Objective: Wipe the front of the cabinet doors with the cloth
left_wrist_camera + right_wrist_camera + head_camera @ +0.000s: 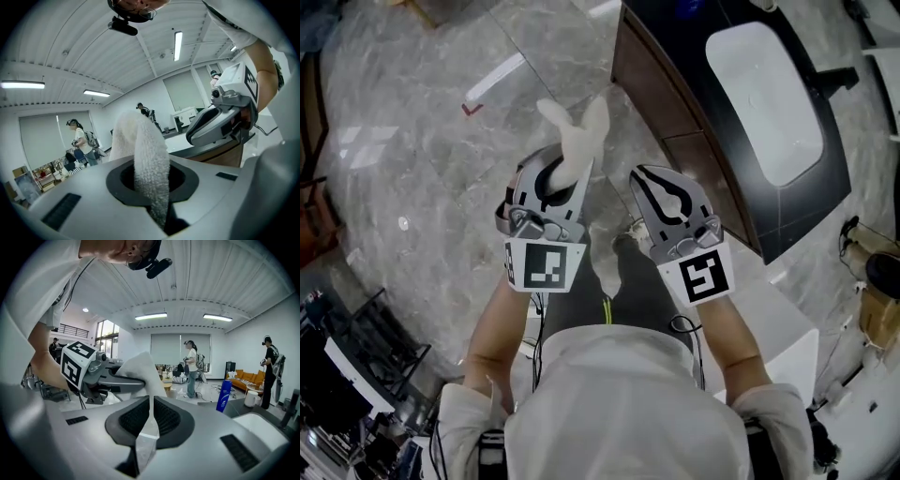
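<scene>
A white terry cloth point(577, 131) sticks up out of my left gripper point(555, 167), which is shut on it; in the left gripper view the cloth point(149, 154) fills the gap between the jaws. My right gripper point(649, 174) is level with it on the right, shut on a thin white sheet point(146, 437) that trails back toward the camera. Both grippers are held in the air, left of the dark brown cabinet doors point(673, 105) and apart from them. The right gripper point(220, 123) also shows in the left gripper view, in front of the cabinet point(224, 153).
A black counter with a white sink point(765, 97) tops the cabinet. A blue bottle point(224, 395) and a white cup point(251, 400) stand on it. The grey marble floor point(422, 141) spreads to the left. Several people point(191, 367) stand across the room.
</scene>
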### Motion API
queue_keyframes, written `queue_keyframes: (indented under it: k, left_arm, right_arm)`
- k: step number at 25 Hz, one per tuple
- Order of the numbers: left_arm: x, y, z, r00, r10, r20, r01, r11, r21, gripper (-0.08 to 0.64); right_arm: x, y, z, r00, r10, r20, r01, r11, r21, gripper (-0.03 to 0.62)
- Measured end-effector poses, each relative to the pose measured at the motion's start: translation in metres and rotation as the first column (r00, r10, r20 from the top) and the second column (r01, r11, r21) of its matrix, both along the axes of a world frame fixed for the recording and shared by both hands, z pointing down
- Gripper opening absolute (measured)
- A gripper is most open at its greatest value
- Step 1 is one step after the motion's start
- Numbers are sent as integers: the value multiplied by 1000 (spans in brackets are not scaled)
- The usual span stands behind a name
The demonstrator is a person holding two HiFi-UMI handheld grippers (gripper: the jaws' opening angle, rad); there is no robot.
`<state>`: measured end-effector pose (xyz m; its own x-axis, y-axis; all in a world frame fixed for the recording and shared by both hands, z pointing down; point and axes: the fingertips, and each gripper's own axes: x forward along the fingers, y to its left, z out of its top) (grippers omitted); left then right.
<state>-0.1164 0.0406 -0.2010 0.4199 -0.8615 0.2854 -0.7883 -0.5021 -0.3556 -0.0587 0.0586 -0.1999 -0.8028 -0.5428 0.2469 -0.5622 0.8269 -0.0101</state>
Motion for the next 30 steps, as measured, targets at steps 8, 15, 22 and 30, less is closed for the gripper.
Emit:
queue_keyframes:
  k: [8, 15, 22, 30]
  left_arm:
    - [-4, 3, -98, 997, -62, -41, 65, 995, 80, 58]
    - [-2, -5, -148, 997, -57, -41, 63, 985, 161, 58]
    - [-2, -1, -153, 997, -70, -43, 76, 982, 173, 58]
    - [-5, -1, -157, 997, -62, -39, 68, 982, 174, 58]
  right_arm:
    - [13, 10, -69, 999, -35, -4, 35, 997, 71, 52]
    - [17, 3, -106, 1000, -29, 8, 27, 992, 124, 52]
    - [28, 2, -114, 1000, -17, 20, 14, 990, 142, 51]
    - [33, -6, -124, 1000, 4, 13, -6, 989, 149, 51]
